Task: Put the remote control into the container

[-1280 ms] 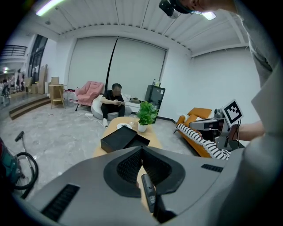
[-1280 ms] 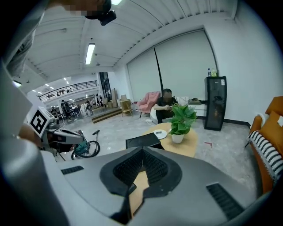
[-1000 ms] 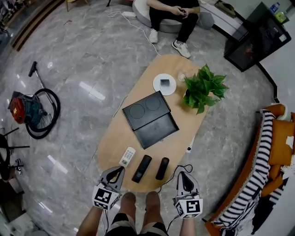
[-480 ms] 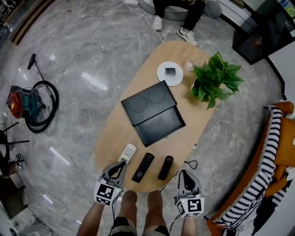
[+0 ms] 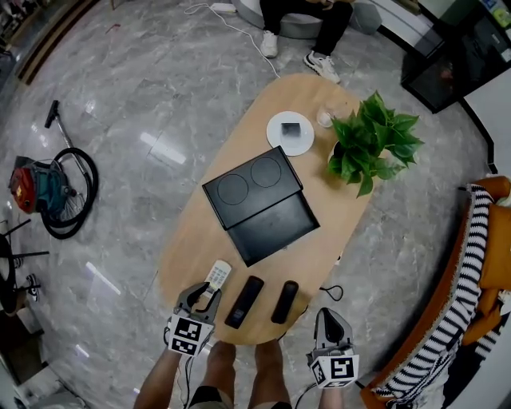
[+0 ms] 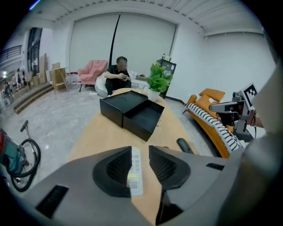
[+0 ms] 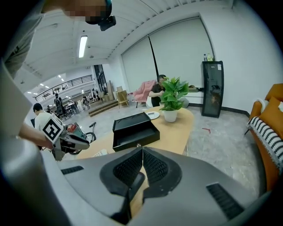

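A vacuum (image 5: pixel 49 192) lies on the marble floor (image 5: pixel 136 96), at 9 o'clock from the oval wooden surface (image 5: pixel 196 240). At the surface's 7 o'clock edge, the left tongs (image 5: pixel 204 292) point down at a white remote (image 5: pixel 217 276). Their jaws have just been opening and stand a little apart. In the left gripper view the remote lies flat between them, with bare wood showing between it and the right pad.

At 6 o'clock a black remote (image 5: pixel 244 302) and a second black remote (image 5: pixel 284 301) lie side by side without touching. All three remotes point toward 1 o'clock.

An open black box (image 5: pixel 273 224) sits at the centre, its lid (image 5: pixel 249 185) lying against it on the 10 o'clock side. A white plate (image 5: pixel 291 133) rests at 12 o'clock. Beyond the far end, a person (image 5: pixel 339 20) sits.

The right tongs (image 5: pixel 330 314) hang just off the 5 o'clock edge, jaws pressed together on nothing. A potted plant (image 5: pixel 371 144) stands at 2 o'clock. A striped sofa (image 5: pixel 459 272) fills 4 o'clock.
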The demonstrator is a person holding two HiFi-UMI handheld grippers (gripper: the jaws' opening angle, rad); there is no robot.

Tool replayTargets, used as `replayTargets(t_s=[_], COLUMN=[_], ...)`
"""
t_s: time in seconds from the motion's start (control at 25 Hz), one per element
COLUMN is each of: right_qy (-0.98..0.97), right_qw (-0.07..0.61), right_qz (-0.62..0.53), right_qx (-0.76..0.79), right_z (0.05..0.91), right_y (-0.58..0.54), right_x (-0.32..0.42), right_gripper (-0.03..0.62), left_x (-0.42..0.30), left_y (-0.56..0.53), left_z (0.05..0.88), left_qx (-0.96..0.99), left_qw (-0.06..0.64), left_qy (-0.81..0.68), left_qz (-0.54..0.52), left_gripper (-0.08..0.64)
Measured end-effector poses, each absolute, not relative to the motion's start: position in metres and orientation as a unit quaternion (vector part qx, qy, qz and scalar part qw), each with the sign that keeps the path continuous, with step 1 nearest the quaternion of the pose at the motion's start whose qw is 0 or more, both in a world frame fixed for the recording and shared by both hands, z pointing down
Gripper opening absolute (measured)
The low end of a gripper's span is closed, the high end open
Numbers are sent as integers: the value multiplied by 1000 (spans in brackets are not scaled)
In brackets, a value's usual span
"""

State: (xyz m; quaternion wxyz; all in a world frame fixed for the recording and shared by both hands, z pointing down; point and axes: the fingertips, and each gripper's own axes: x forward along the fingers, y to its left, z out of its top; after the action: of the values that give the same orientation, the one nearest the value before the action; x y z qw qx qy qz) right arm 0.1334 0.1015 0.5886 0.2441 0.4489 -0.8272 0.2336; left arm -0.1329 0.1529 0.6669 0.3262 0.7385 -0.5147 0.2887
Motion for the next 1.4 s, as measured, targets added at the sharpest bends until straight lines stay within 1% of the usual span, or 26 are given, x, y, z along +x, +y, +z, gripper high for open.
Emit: replayTargets(t_s=[0.08,0.24,0.4,0.52,1.12,1.2,1.4], right_qy=[-824,-820,-819,-821,-818,-818,-819], right_qw=[247,252,255,252,259,256,253], right_qz=[239,248,252,251,256,258,257], right_qx=[450,450,447,445,446,446,447], right_z=[595,613,626,631,643,644,643], right_y=[105,113,117,115,115,114,109], right_x=[139,145,148,148,165,166,165], right_gripper=[11,11,11,11,11,11,11], left_x=[-132,-137,-138,-138,-144,-145,-146], left_y=[153,151,157,163,177,177,176], left_z=[679,701,726,744,782,783,783], left_qx=[737,730,716,704,666,667,669], left_qw=[321,326,347,353,377,374,373], left_qy=[-507,-501,-493,-487,-481,-480,-470], left_qz=[310,331,353,377,428,430,438], left_gripper=[129,158,252,285,284,264,261])
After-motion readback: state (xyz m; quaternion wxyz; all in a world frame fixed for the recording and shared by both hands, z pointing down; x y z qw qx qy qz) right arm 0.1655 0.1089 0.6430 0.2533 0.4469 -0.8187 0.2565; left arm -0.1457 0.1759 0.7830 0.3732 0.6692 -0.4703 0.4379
